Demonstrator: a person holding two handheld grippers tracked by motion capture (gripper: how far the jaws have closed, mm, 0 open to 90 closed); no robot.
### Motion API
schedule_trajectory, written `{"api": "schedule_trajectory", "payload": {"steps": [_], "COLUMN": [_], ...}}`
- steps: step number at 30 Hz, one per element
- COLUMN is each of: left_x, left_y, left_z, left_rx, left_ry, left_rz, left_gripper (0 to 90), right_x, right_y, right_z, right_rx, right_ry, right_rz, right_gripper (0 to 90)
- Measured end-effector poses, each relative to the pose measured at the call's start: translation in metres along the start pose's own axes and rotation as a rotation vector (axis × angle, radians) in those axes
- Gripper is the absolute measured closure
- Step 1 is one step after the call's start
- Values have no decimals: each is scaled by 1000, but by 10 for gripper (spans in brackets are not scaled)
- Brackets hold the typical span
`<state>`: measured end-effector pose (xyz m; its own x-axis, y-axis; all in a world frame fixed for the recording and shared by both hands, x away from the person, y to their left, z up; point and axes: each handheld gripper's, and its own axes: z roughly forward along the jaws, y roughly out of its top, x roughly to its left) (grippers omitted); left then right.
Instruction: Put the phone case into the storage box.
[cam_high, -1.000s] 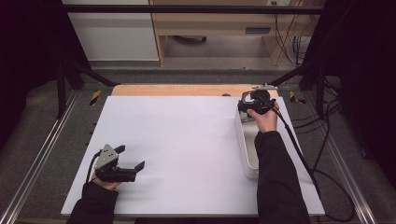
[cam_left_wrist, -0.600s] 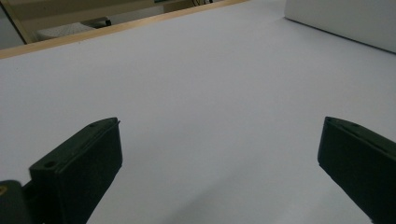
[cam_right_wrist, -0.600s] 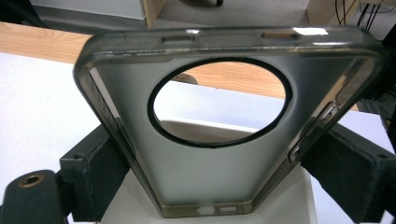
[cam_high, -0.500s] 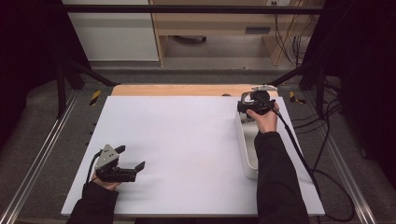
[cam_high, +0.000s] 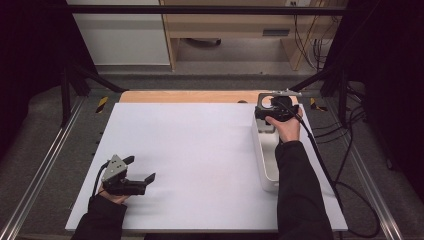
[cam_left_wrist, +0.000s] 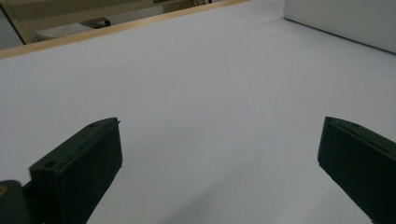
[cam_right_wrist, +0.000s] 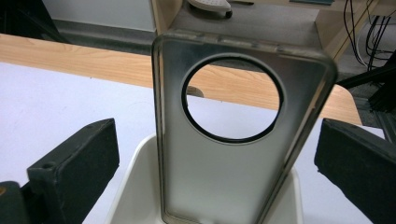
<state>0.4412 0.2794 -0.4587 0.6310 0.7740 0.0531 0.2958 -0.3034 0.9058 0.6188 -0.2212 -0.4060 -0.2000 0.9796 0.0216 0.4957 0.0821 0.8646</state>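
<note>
Right gripper (cam_right_wrist: 217, 154), jaws wide apart around an upright clear phone case (cam_right_wrist: 233, 140) in the white tray (cam_high: 261, 150), grips nothing; an off-centre closure could topple it, while the left gripper (cam_high: 140, 170) rests open and empty.

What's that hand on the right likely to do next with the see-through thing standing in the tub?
Probably close its jaws: the right gripper is open, one black jaw on each side of the clear phone case with a round hole, which stands upright in the long white tray, not yet gripped.
</note>
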Motion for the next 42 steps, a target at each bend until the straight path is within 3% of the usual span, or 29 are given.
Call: {"api": "schedule_trajectory", "payload": {"steps": [11, 17, 31, 35, 42], "left_x": [-1, -1, -1, -1, -2], "left_y": [0, 0, 1, 2, 2], "left_z": [0, 0, -1, -1, -1], "left_rx": [-3, -5, -14, -15, -12], "left_ry": [-6, -8, -19, -22, -27], "left_rz": [-5, -8, -11, -10, -12], "left_gripper": [0, 0, 0, 0, 0], "right_x": [2, 11, 28, 25, 12], "right_y": [1, -2, -23, -35, -58], "right_z": [-26, -50, -99, -110, -128], "right_rx": [-38, -72, -144, -165, -210], "right_ry": [80, 189, 357, 399, 452], "right_rz": [-28, -75, -152, -182, -182], "right_gripper": [6, 5, 5, 6, 5]}}
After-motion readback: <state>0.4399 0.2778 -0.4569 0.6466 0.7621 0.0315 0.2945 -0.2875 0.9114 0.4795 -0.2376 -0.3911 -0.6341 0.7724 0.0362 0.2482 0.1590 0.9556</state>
